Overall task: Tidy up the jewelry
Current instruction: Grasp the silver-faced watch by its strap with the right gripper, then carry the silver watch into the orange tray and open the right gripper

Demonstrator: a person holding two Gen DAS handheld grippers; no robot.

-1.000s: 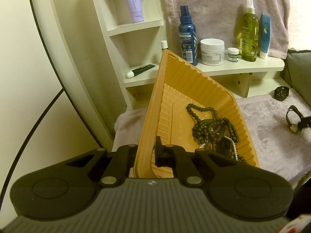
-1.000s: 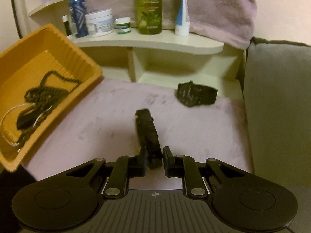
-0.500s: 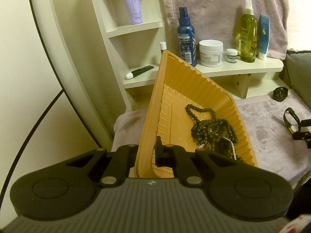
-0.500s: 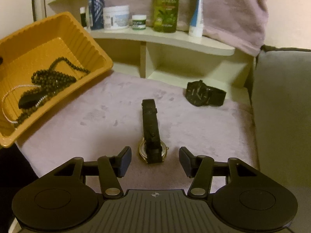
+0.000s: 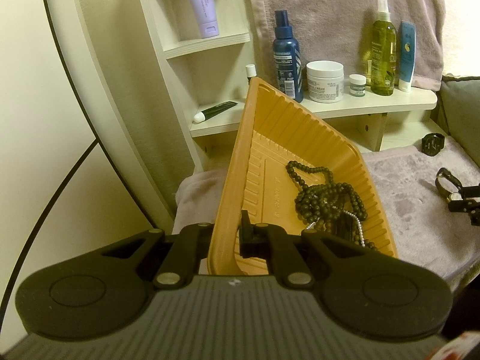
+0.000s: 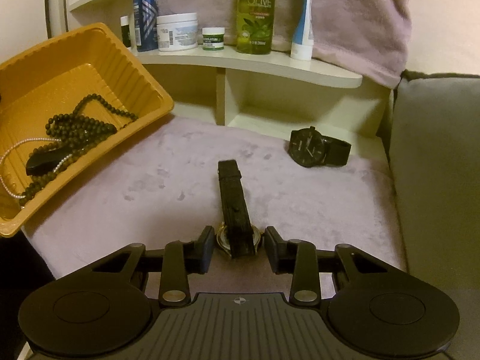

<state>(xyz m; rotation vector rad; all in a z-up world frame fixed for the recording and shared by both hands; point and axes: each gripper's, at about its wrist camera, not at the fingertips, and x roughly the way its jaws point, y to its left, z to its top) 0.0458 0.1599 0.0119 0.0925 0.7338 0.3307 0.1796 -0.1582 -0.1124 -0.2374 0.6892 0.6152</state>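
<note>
Over on the left, your left gripper (image 5: pixel 229 237) is clamped tight on the near rim of the orange tray (image 6: pixel 99 45), holding it tipped up at the left edge of the lilac towel (image 6: pixel 180 180). Inside, part of the job is already done: the dark bead necklace (image 6: pixel 87 126) lies heaped on the tray floor with a thin pearl strand (image 6: pixel 18 147) looped through it and a small black piece (image 6: pixel 45 159) on top (what that one is, I can't make out).

Moving right, the gold-cased watch (image 6: pixel 237 234) lies on the towel, strap running away from you. Your right gripper (image 6: pixel 238 244) sits right over it, jaws on either side of the case. They have just been closing in, but the pads are not pressing yet, so nothing is held.

Farther right, the black watch (image 6: pixel 312 148) rests at the far edge of the towel, near the low shelf (image 6: pixel 300 69) and well apart from the tray.

So I'd call it roughly halfway: two watches are left, and the gold one looks like the next pick.
</note>
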